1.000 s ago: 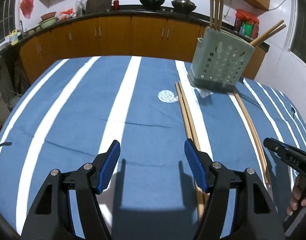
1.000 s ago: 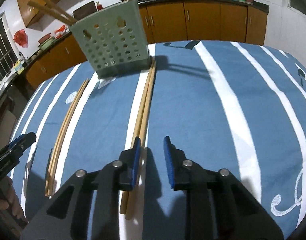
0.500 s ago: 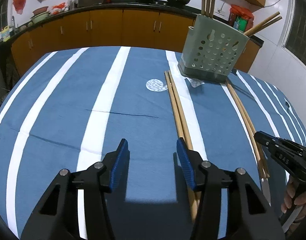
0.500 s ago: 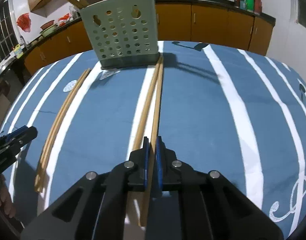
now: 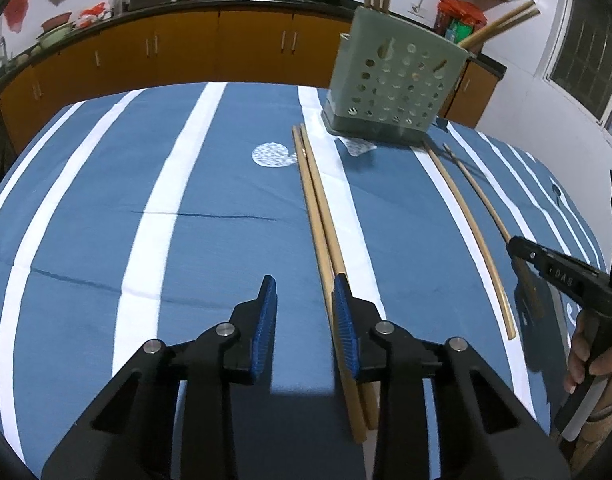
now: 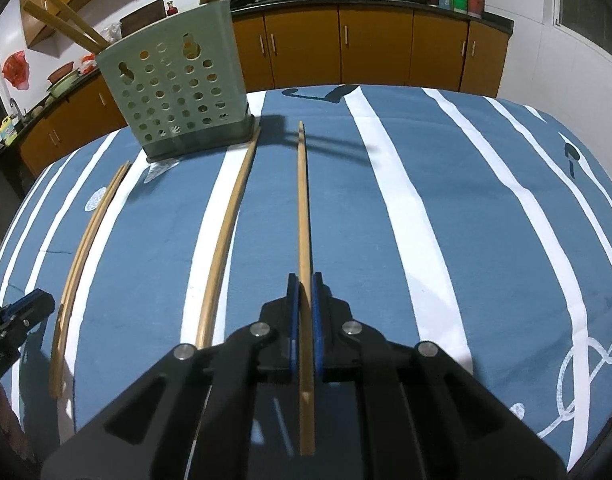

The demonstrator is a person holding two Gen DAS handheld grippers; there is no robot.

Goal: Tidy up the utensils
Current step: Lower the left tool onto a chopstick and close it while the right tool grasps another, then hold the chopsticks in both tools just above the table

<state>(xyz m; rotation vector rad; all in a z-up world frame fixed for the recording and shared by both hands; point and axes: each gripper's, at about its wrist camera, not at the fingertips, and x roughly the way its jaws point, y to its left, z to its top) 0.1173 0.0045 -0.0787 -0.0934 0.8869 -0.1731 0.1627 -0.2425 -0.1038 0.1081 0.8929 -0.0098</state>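
Note:
A pale green perforated utensil holder (image 5: pixel 394 92) stands at the far side of the table with several chopsticks upright in it; it also shows in the right wrist view (image 6: pixel 174 96). My right gripper (image 6: pixel 302 288) is shut on one long wooden chopstick (image 6: pixel 303 208) and holds it lifted off the cloth. Its partner chopstick (image 6: pixel 226 232) lies on the table to the left. My left gripper (image 5: pixel 304 292) is open just above the cloth. A pair of chopsticks (image 5: pixel 320 208) lies under its right finger (image 5: pixel 344 312).
The table carries a blue cloth with white stripes (image 5: pixel 166 200). Orange kitchen cabinets (image 5: pixel 186 48) and a dark counter with woks stand behind it. The right gripper shows at the right edge of the left wrist view (image 5: pixel 562 272).
My right gripper closed on one chopstick and lifted it away from its partner. My left gripper narrowed its opening and moved right toward the left pair.

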